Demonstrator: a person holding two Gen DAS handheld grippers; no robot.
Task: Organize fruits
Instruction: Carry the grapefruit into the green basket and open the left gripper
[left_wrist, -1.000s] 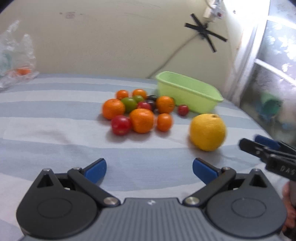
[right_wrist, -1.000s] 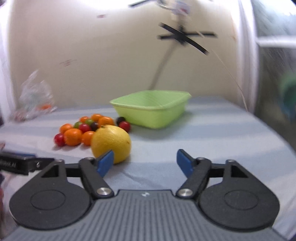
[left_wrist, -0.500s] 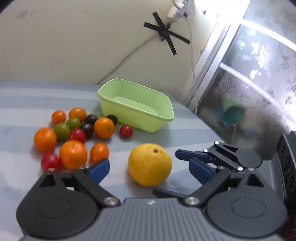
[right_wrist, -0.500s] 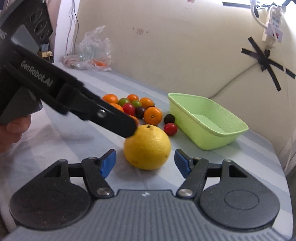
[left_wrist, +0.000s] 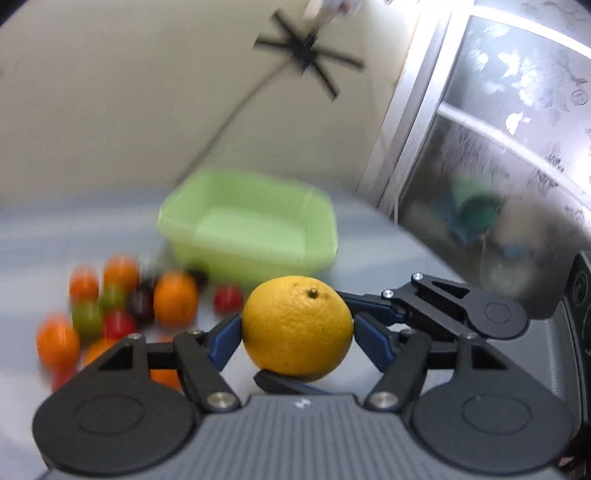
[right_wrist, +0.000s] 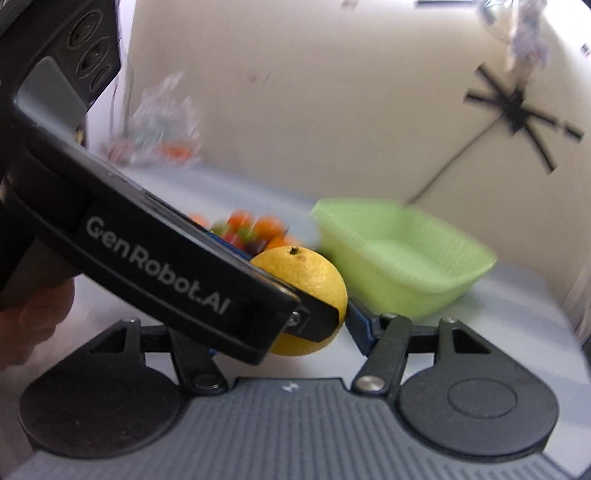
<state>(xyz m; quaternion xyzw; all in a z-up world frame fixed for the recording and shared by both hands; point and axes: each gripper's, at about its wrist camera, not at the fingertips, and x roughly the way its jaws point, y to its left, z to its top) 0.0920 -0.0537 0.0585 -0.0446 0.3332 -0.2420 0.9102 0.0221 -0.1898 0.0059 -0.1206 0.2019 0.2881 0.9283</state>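
Observation:
A large yellow citrus fruit (left_wrist: 297, 328) sits between the blue pads of my left gripper (left_wrist: 295, 338), which is shut on it. My right gripper (right_wrist: 284, 332) also closes on the same fruit (right_wrist: 306, 269) from the other side; its fingers (left_wrist: 373, 302) cross in front of the left gripper. The left gripper's body hides the right gripper's left finger. The fruit looks lifted off the striped cloth. A light green tub (left_wrist: 251, 232) stands empty behind it, also in the right wrist view (right_wrist: 399, 258).
A pile of small oranges, red, green and dark tomatoes (left_wrist: 122, 306) lies left of the tub on the striped cloth (left_wrist: 369, 236). A clear plastic bag (right_wrist: 162, 129) lies at the far back. A window frame (left_wrist: 406, 110) borders the right side.
Both grippers have closed on the yellow fruit from opposite sides and raised it. The view has moved closer to the green tub; the background is motion-blurred.

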